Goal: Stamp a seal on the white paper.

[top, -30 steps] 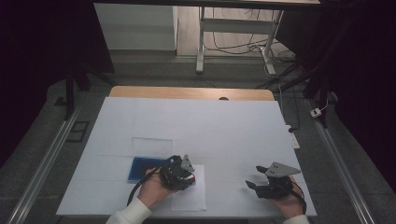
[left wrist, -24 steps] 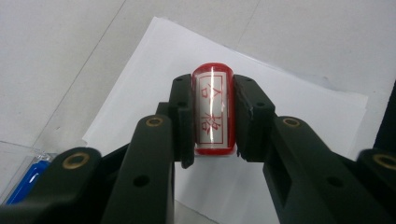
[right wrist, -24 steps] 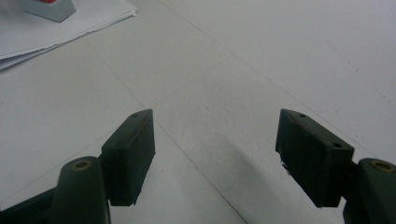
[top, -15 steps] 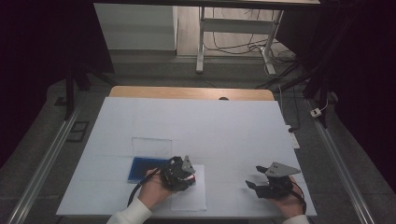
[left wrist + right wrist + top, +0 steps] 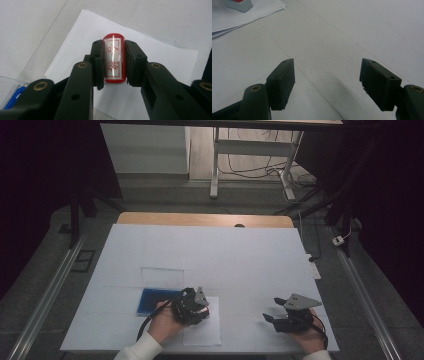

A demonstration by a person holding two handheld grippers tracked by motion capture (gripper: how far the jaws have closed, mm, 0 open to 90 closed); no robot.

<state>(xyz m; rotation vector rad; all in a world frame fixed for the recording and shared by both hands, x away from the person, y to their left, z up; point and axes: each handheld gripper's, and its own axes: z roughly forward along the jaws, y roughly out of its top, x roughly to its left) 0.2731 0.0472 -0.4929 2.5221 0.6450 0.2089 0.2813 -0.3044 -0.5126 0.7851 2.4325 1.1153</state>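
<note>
A dim room frames this one, with a white-covered table (image 5: 210, 265) laid out under the high view and a strip of bare wood showing at its far edge. Beyond the table, a metal stand and loose cables sit on the floor.

Down at the near edge, both hands are in play. On the left, the left gripper (image 5: 192, 306) is over a sheet of white paper (image 5: 205, 332) that lies flat on the table, and the hand (image 5: 162, 322) behind it comes in on a white sleeve. Just beside it, toward the left, there is a blue pad (image 5: 150, 301) with a clear lid or case (image 5: 161, 277) lying just beyond it.

Switch to the left gripper view and here is the detail: the jaws are clamped on a red cylindrical stamp (image 5: 114, 60), one pad on each side. The stamp's white face carries red characters inside a red border, and it points up toward the camera. The paper (image 5: 155, 65) spreads out beneath it, and a corner of the blue pad (image 5: 15, 96) peeks in at lower left.

Over on the right, the right gripper (image 5: 280, 317) rests low near the table's front edge, well apart from the paper. In the right gripper view its jaws stand wide apart, nothing between them, bare white tabletop (image 5: 352, 32) ahead. The edge of the paper stack (image 5: 249, 17) shows at upper left.
</note>
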